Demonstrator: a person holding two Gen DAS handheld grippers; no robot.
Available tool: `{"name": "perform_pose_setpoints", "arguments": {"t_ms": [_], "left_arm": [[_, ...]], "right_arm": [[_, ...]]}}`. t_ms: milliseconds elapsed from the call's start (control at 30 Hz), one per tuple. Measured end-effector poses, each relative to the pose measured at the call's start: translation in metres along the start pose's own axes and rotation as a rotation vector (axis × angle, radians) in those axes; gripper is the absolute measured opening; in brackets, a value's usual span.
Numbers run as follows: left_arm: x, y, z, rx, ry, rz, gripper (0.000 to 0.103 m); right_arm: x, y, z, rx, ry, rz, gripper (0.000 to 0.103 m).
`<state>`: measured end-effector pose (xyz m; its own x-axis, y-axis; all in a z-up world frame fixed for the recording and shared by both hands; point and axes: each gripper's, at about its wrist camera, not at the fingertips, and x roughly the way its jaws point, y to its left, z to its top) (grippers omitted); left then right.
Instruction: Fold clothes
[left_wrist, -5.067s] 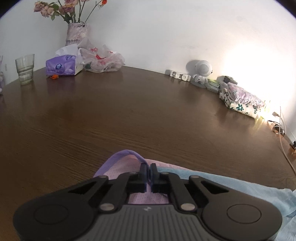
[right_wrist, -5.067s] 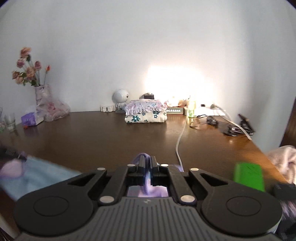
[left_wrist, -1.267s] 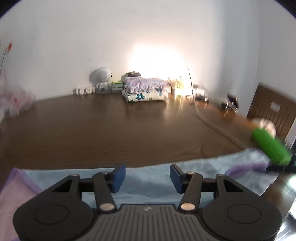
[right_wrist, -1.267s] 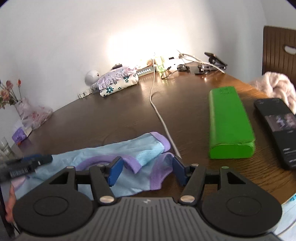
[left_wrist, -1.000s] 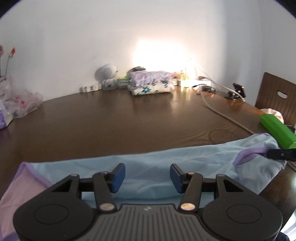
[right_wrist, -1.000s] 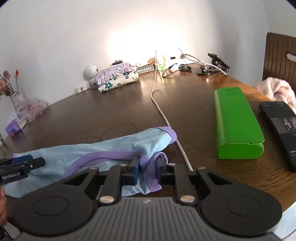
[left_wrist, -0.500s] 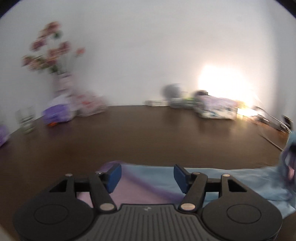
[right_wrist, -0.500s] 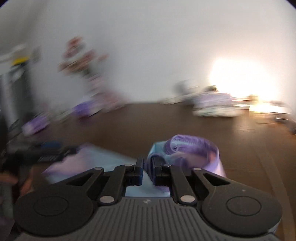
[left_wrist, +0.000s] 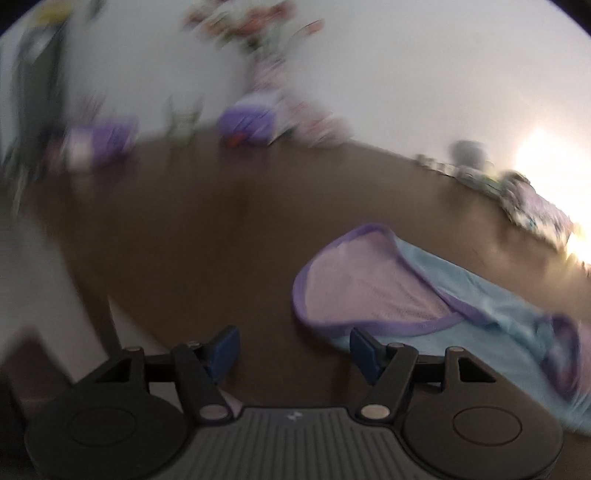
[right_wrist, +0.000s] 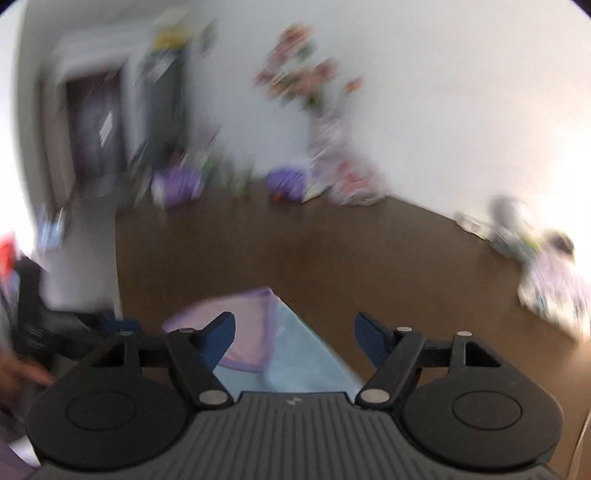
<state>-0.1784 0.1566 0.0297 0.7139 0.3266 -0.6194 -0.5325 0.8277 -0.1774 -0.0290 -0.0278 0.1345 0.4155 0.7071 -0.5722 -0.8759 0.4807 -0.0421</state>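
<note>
Both claws stand spread with nothing pinched. Left gripper (left_wrist: 293, 349): its blue pads have just been drawing a little further apart, bare brown table (left_wrist: 221, 240) between them, and the garment (left_wrist: 461, 295) lies just ahead and to the right, its purple-bound edge close beside the right pad. Right gripper (right_wrist: 294, 338): its jaws have just sprung wide off the cloth, and the garment (right_wrist: 295, 354) now lies flat on the table (right_wrist: 369, 258) beneath the gap, untouched by either pad.

That garment is a light blue piece with purple trim and a pale pink panel turned up at its near end, spread along the near edge of the table.

Both views are smeared by motion; at the far wall what looks like a vase of flowers (right_wrist: 306, 85) and a purple tissue pack (right_wrist: 286, 181) can be made out, and a folded floral stack (left_wrist: 535, 214) sits to the right.
</note>
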Motion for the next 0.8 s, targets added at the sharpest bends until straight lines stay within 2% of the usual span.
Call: {"name": "perform_pose_setpoints", "arguments": {"t_ms": [67,133,167,200,267,300,367,433,467,500,533,567,667,733,800], "left_arm": [[-0.003,-0.004,-0.002,-0.013,-0.002,-0.052,0.066],[-0.004,-0.009,-0.006,-0.011,-0.003,-0.047,0.064],[-0.003,-0.013,-0.007,-0.007,-0.006,-0.037,0.064],[-0.003,-0.016,-0.008,0.000,-0.010,-0.032,0.062],[-0.002,-0.022,-0.010,0.019,-0.017,-0.032,0.059],[-0.001,-0.023,-0.010,0.016,-0.015,-0.038,0.055],[0.002,-0.023,-0.006,-0.006,-0.002,-0.060,0.041],[0.007,-0.022,-0.003,-0.017,0.000,-0.050,0.017],[0.010,-0.021,-0.002,-0.015,-0.005,-0.044,0.016],[0.012,-0.020,-0.001,-0.015,-0.008,-0.047,0.016],[0.014,-0.019,-0.001,-0.016,-0.009,-0.055,0.012],[0.017,-0.019,0.001,-0.015,-0.007,-0.061,0.009],[0.031,-0.022,0.013,-0.015,0.025,-0.103,0.003],[0.050,-0.031,0.032,-0.026,0.084,-0.191,0.002],[0.072,-0.053,0.056,0.030,0.107,-0.256,0.001]], "right_arm": [[0.051,-0.011,0.025,-0.112,0.118,0.087,0.073],[0.105,-0.018,0.046,-0.192,0.215,0.182,0.068],[0.126,-0.020,0.049,-0.184,0.250,0.192,0.059],[0.147,-0.021,0.053,-0.173,0.285,0.199,0.054],[0.189,-0.025,0.060,-0.152,0.354,0.213,0.054],[0.197,-0.026,0.058,-0.142,0.367,0.227,0.052],[0.212,-0.030,0.052,-0.122,0.390,0.254,0.052],[0.221,-0.032,0.046,-0.111,0.412,0.255,0.047],[0.219,-0.030,0.046,-0.112,0.402,0.244,0.038],[0.218,-0.028,0.045,-0.113,0.392,0.233,0.022],[0.217,-0.027,0.043,-0.110,0.389,0.228,0.011],[0.216,-0.028,0.041,-0.101,0.389,0.224,0.004],[0.204,-0.037,0.032,-0.063,0.356,0.160,0.004],[0.193,-0.054,0.025,0.000,0.324,0.102,0.004],[0.181,-0.085,0.017,0.100,0.313,0.026,0.004]]}}
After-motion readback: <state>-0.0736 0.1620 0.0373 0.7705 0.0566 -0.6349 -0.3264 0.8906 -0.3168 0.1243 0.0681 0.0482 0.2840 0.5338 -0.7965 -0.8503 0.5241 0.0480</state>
